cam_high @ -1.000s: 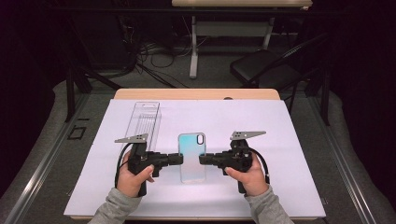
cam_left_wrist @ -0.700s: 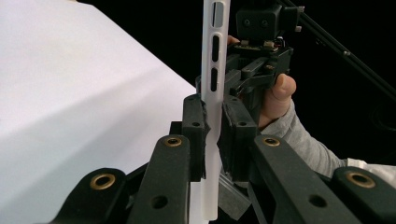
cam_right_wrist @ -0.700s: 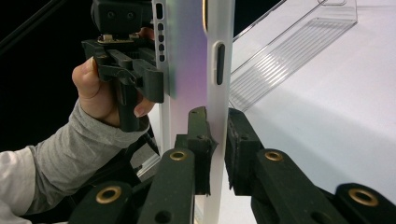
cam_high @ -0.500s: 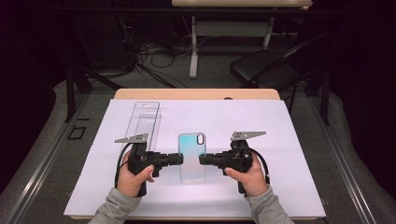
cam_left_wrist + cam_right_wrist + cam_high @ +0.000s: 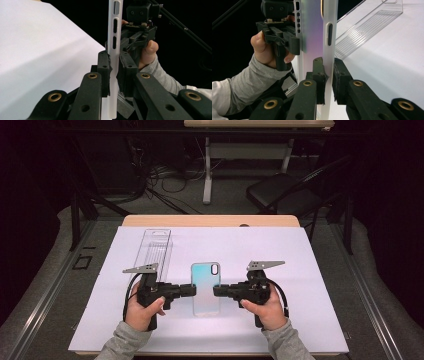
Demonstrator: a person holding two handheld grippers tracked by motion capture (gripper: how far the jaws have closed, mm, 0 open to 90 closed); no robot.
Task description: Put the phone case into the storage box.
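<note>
Both grippers [image 5: 193,290] [image 5: 216,291] apparently clamp the phone case [image 5: 205,287] by its edges.

The phone case [image 5: 113,50] runs off the top and bottom edges of the left gripper view, so its ends go unseen there. In the right gripper view, the clear plastic box [image 5: 367,27] is cut by the top edge. From the high view, the jaw tips against the phone case are too small to judge contact. The person's forearms leave the bottom edge.
</note>
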